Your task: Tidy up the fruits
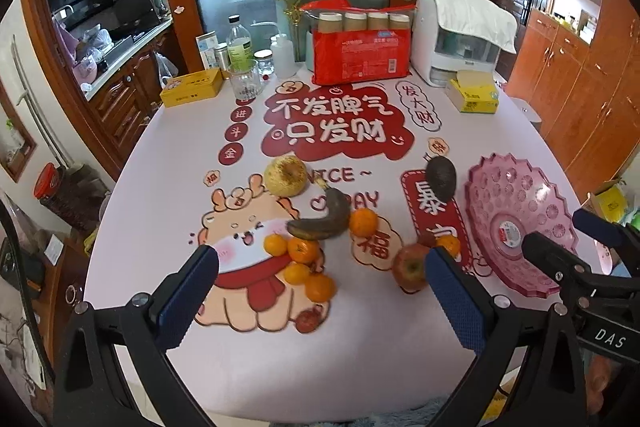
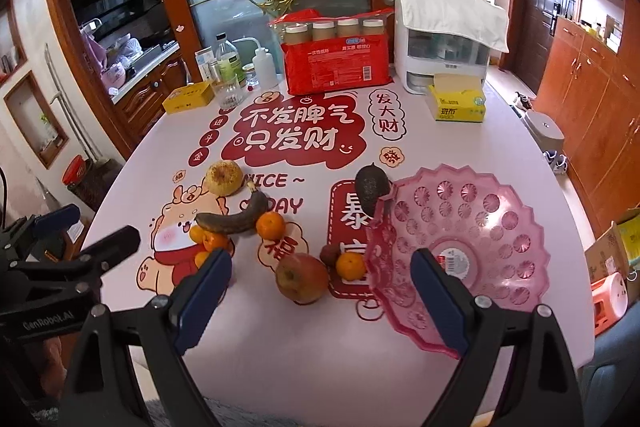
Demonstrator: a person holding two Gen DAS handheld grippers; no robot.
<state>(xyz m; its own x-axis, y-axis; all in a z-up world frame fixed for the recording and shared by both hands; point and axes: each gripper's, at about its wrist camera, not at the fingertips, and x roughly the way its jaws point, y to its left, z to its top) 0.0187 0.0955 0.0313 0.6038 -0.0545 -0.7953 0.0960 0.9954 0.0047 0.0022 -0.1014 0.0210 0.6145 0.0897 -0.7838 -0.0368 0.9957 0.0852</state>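
Observation:
Fruit lies loose on the printed white table (image 1: pixel 160 187). There is a yellowish pear (image 1: pixel 286 175), a blackened banana (image 1: pixel 322 221), an avocado (image 1: pixel 441 177), a red apple (image 1: pixel 410 267) and several tangerines (image 1: pixel 304 251). An empty pink plastic fruit bowl (image 2: pixel 500 235) stands at the right, with the avocado (image 2: pixel 372 185) at its far left rim. My left gripper (image 1: pixel 322 259) hovers open over the near table, in front of the tangerine cluster. My right gripper (image 2: pixel 320 261) is open too, nothing in it, with the apple (image 2: pixel 302 277) just ahead and the bowl by its right finger.
Along the table's far edge stand a red pack of paper cups (image 1: pixel 360 47), a white appliance under a cloth (image 1: pixel 456 35), a yellow tissue box (image 1: pixel 474 93), a yellow tin (image 1: pixel 192 87), a glass (image 1: pixel 245 79) and bottles. A small dark red fruit (image 1: pixel 308 321) lies near the front.

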